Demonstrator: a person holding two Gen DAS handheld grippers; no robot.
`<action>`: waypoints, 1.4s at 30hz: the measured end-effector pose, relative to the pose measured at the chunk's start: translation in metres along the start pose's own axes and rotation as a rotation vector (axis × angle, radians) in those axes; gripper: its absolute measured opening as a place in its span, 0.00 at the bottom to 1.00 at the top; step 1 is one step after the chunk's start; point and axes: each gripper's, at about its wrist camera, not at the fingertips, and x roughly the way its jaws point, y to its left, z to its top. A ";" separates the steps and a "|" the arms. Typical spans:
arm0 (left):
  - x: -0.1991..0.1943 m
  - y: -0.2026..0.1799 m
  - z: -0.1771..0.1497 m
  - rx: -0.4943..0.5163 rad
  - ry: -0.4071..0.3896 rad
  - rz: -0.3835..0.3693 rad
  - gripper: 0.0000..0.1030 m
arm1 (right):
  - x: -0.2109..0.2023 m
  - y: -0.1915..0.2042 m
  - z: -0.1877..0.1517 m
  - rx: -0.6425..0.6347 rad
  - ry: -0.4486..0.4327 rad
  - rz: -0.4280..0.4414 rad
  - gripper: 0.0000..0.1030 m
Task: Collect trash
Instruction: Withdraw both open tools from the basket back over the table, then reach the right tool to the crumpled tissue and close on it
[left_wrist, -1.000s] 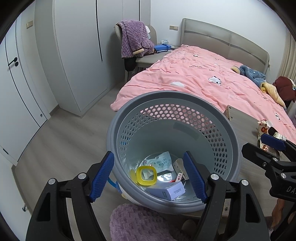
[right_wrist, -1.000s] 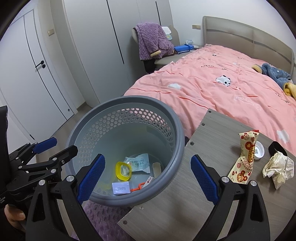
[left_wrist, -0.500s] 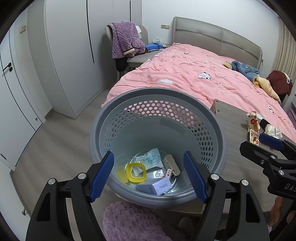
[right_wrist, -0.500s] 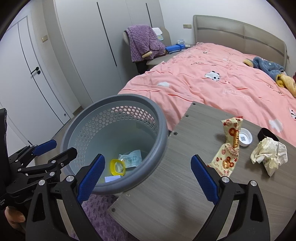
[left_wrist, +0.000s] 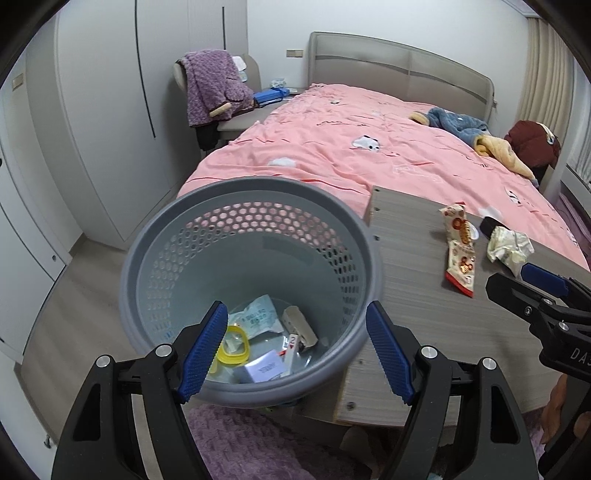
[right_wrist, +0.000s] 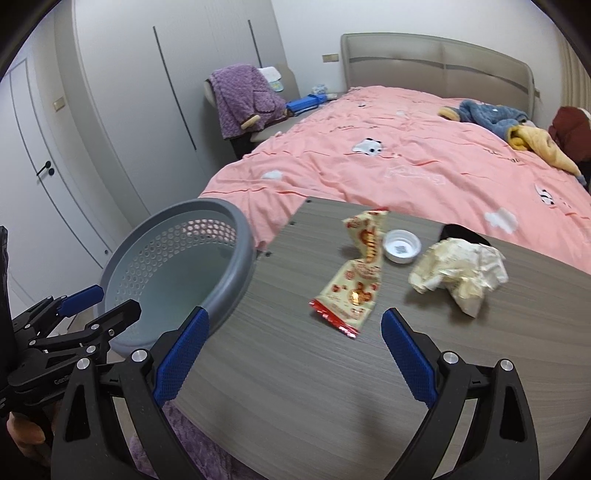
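Left gripper (left_wrist: 297, 347): jaws spread wide, holding nothing, poised over the near rim of the grey perforated wastebasket (left_wrist: 147, 266).

Wastebasket contents, lying on its floor: yellow plastic ring (left_wrist: 232, 349), pale printed sachet (left_wrist: 256, 317), small white box (left_wrist: 264, 369), a small carton piece (left_wrist: 299, 326).

Right gripper (right_wrist: 295, 350): jaws likewise spread wide and empty, hovering above the wood-grain table (right_wrist: 314, 387), just short of the snack wrapper (right_wrist: 354, 284).

Snack wrapper: cream with red cartoon print and a red torn edge, lying crumpled on the table, nearest of the trash to the right gripper.

White bottle cap (right_wrist: 401, 246): open side up, just beside the wrapper's far end.

Crumpled paper wad (right_wrist: 458, 273): cream-white, to the right of the cap, on the table.

Black object (right_wrist: 461, 233): partly hidden behind the wad; I cannot tell what it is.

Wastebasket position: its rim touches the table's left edge, below tabletop level.

Beyond the table: bed with pink duvet (right_wrist: 388, 162); chair draped with a purple blanket (right_wrist: 240, 96); white wardrobe doors (right_wrist: 166, 92).
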 end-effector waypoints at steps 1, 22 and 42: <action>0.000 -0.005 0.000 0.005 0.000 -0.004 0.72 | -0.002 -0.006 -0.002 0.010 0.000 -0.009 0.90; 0.014 -0.080 0.011 0.119 0.017 -0.081 0.72 | -0.023 -0.098 -0.026 0.160 -0.004 -0.145 0.90; 0.051 -0.086 0.048 0.094 0.022 -0.098 0.72 | 0.019 -0.115 0.027 0.210 0.013 -0.242 0.94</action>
